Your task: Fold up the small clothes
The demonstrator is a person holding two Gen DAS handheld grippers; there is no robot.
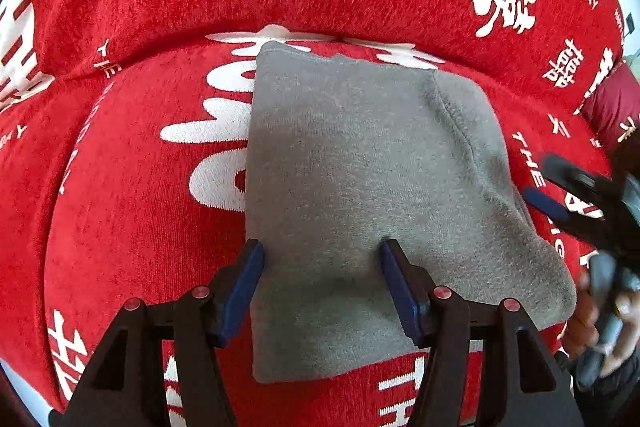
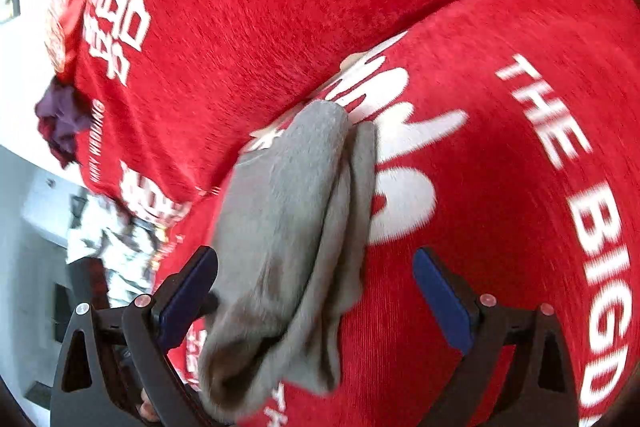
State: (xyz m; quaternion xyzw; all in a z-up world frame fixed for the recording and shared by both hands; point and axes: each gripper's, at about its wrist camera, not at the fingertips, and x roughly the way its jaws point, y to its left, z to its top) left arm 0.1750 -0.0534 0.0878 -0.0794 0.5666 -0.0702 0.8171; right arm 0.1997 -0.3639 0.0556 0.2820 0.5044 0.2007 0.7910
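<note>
**Grey garment lies folded on the red cover, both tongs released**

Squarely in the left wrist view, a small grey knitted garment point(image 1: 360, 187) lies folded into a rough rectangle on a red plush cover printed with white characters and lettering point(image 1: 120, 227). That cover spreads over a padded seat and over the backrest rising behind it. The left tongs point(image 1: 322, 291) hang over the garment's near part with their blue-padded fingers point(image 1: 240, 291) spread apart; the left one sits at the cloth's left edge and the right one over the cloth, neither pinching it. At the right edge of this view the right tongs point(image 1: 560, 187) appear blurred just beside the garment's right side, with part of a hand point(image 1: 600, 315) on the handle below.

From the right wrist view, the same grey garment point(image 2: 296, 247) shows as stacked, slightly bunched layers running up between the right tongs point(image 2: 324, 291), nearer the left finger. Their blue pads point(image 2: 440, 299) stand wide apart, gripping nothing. Purple and dark red cloths point(image 2: 60, 123) lie bunched at the cover's far left edge.
</note>
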